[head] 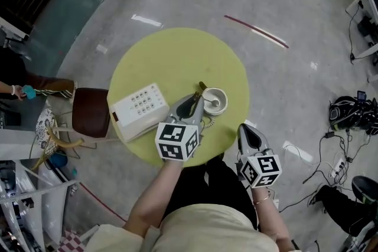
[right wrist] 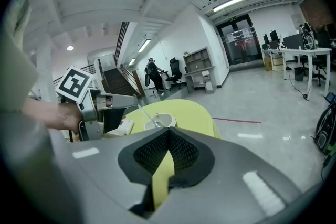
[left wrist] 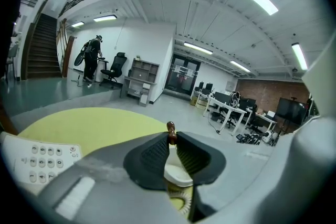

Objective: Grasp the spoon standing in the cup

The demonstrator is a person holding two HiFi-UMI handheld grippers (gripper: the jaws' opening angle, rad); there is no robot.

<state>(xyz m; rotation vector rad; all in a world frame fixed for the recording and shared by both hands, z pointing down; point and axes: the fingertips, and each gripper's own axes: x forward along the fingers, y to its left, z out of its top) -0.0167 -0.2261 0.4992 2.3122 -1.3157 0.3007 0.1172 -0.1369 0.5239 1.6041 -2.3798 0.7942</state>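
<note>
We have our left gripper [left wrist: 171,140] clamped on the slim spoon [left wrist: 170,131], its brown knob above the pads. It leans in the white cup [head: 222,95] at the yellow table's [head: 171,56] four o'clock. Our right gripper [right wrist: 168,131] is closed and empty.

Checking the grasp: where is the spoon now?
Head view: the spoon stands in the cup, right of the telephone, handle pinched by the left gripper.

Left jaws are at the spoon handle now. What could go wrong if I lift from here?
The left gripper pinches only the brown tip of the spoon, so it may slip or swing when lifted. The spoon stands slanted in the cup; a sideways pull could tip the cup. A coiled cord lies beside the cup below the jaws; dipping lower might snag it.
</note>
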